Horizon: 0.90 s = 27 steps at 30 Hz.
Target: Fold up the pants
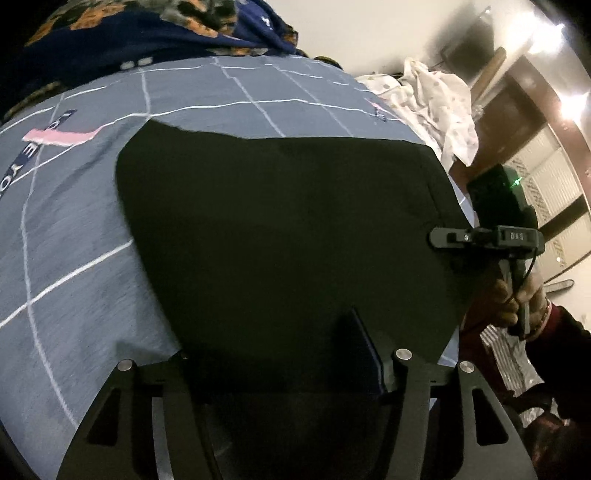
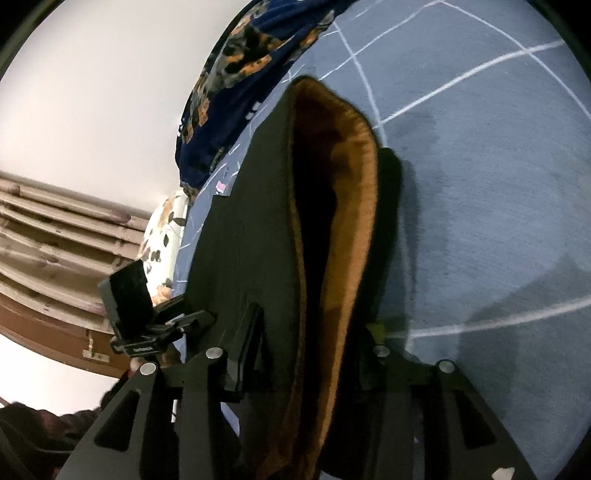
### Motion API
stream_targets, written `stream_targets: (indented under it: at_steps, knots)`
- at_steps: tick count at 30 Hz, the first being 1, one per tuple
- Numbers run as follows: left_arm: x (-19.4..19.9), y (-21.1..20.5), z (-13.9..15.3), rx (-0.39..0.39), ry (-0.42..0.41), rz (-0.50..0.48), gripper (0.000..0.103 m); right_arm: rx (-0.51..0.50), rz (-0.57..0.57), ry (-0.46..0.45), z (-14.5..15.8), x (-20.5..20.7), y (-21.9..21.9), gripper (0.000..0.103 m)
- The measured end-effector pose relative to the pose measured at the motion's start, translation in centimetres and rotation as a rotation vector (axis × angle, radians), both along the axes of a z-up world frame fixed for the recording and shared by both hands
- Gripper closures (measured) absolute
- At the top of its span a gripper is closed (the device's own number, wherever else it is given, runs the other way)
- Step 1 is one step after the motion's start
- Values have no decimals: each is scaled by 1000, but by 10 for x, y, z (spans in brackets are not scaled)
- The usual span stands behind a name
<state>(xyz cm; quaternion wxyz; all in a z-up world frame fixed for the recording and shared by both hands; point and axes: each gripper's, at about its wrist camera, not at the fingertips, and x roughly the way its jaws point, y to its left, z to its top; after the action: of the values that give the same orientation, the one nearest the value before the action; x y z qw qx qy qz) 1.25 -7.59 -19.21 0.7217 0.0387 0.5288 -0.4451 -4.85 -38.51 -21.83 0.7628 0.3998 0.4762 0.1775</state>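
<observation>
Black pants point(image 1: 280, 221) lie spread on a grey-blue bedsheet point(image 1: 74, 221) with white grid lines. My left gripper point(image 1: 273, 343) stands over their near edge. Its right finger point(image 1: 365, 350) shows a bare pad; the other is lost in the dark cloth, and the jaws look open. In the right wrist view the pants' edge point(image 2: 258, 206) is raised, showing a brown fleece lining point(image 2: 351, 184). My right gripper point(image 2: 314, 325) is shut on this bundle, one finger on each side. It also shows at the pants' right edge point(image 1: 439, 236), held by a hand point(image 1: 517, 295).
A dark blue floral blanket point(image 1: 147, 33) is heaped along the far side of the bed. White dotted cloth point(image 1: 436, 99) lies past the bed's right corner, near brown wooden furniture point(image 1: 517, 110). A floral pillow point(image 2: 162, 229) and curtains point(image 2: 55, 229) show beyond the left gripper point(image 2: 177, 321).
</observation>
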Motion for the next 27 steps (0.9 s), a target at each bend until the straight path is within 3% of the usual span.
stream_targets:
  at_steps: [2, 5, 18, 21, 24, 27]
  knots:
    - [3, 1, -1, -6, -3, 16, 64, -18, -6, -4, 0, -1, 2, 71]
    - [12, 14, -4, -53, 57, 58, 72, -28, -15, -12, -1, -5, 2, 73]
    - [6, 40, 13, -45, 30, 69, 76, 89, -38, -37, -4, -12, -3, 75]
    - [10, 51, 1, -64, 126, 86, 76, 112, -39, -32, -9, -13, -3, 76]
    - [11, 53, -5, -73, 171, 86, 75, 97, -21, -25, -8, -11, -4, 75]
    - [8, 43, -8, -72, 196, 33, 65, 117, -12, -2, -10, -11, -7, 75]
